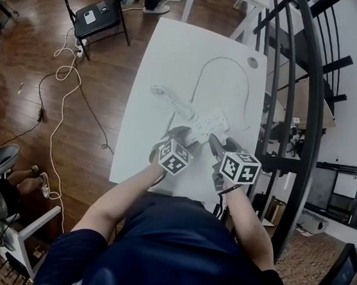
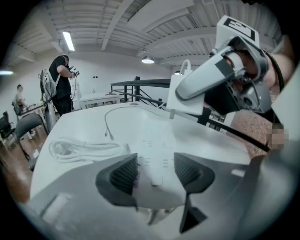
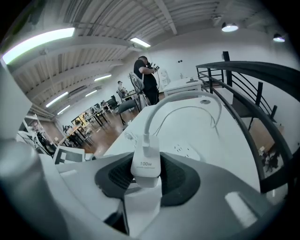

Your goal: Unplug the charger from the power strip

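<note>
Right gripper (image 3: 147, 182) is clamped tight on a white block charger (image 3: 146, 164) with a white cable, held in the air clear of the flat white plastic power strip (image 1: 207, 124). The strip lies on the white table (image 1: 172, 53). Left gripper (image 2: 154, 172) has its jaws apart, astride the strip's near end without squeezing it.
</note>
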